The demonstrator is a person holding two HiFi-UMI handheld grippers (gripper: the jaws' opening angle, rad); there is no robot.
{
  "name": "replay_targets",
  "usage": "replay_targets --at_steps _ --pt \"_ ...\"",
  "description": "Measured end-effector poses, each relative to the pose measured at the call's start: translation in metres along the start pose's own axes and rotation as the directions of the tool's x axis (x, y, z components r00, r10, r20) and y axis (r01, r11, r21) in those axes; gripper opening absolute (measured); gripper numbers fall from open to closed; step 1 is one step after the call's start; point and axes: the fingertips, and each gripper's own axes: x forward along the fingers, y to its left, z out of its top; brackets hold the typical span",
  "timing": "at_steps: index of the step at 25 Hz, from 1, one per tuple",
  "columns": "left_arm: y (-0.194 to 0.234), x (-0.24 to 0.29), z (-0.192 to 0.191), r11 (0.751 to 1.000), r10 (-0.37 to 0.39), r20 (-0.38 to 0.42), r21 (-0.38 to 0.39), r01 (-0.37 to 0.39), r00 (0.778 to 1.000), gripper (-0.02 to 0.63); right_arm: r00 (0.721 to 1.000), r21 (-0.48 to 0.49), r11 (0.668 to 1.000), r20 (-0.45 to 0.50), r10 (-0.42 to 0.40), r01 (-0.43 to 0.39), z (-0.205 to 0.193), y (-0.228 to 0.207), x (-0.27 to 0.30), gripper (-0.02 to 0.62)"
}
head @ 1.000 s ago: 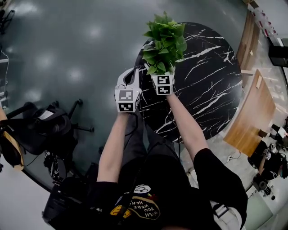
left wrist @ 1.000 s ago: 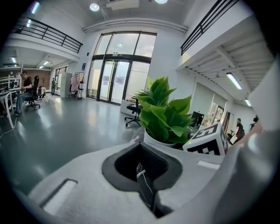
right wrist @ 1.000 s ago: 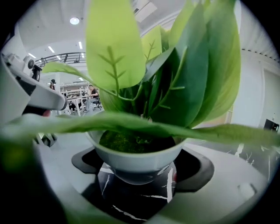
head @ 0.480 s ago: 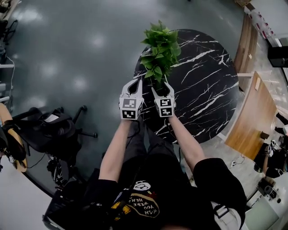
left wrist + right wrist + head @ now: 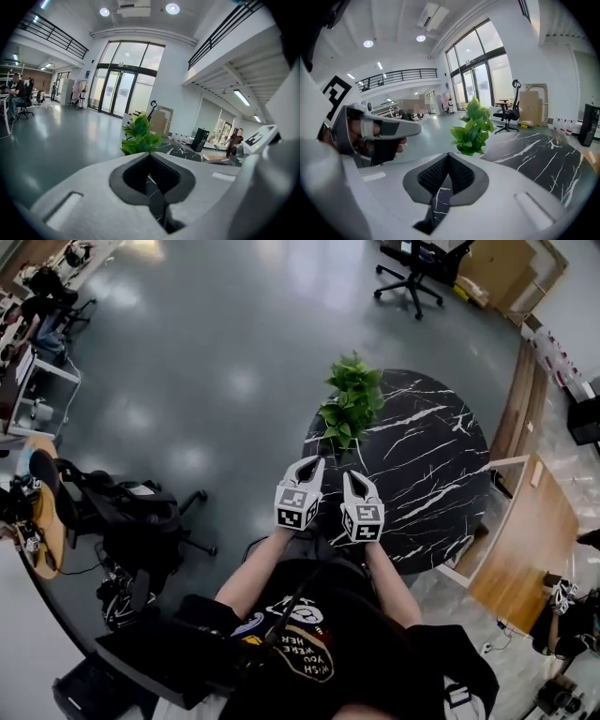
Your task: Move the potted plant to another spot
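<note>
Left hand-held gripper (image 5: 312,463) is closed on nothing, same deal with the right hand-held gripper (image 5: 353,478). Both sit near the plant (image 5: 352,409) but apart from it. It stands at the left edge of the black marble worktop (image 5: 431,484). The pot is buried under leaves from above, and the jaws cut it off in both gripper views. Only the head view shows the worktop's full round shape.

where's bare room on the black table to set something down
Nearly all the table is bare: middle and right, from the potted plant at its far left rim to the edge by the wooden panel. Crowded only around the plant.
</note>
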Motion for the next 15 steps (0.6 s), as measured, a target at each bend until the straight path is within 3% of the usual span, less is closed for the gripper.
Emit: replay_targets --at_steps 9,15 --pt "-0.042 -0.006 0.044 0.993 -0.075 0.065 0.100 0.069 0.995 0.005 0.993 0.005 0.999 0.107 -0.050 0.050 0.063 -0.003 -0.025 0.002" --pt "-0.050 -0.005 0.055 0.989 -0.096 0.084 0.119 0.086 0.992 0.005 0.991 -0.014 0.998 0.125 -0.054 0.056 0.075 0.001 -0.027 0.002"
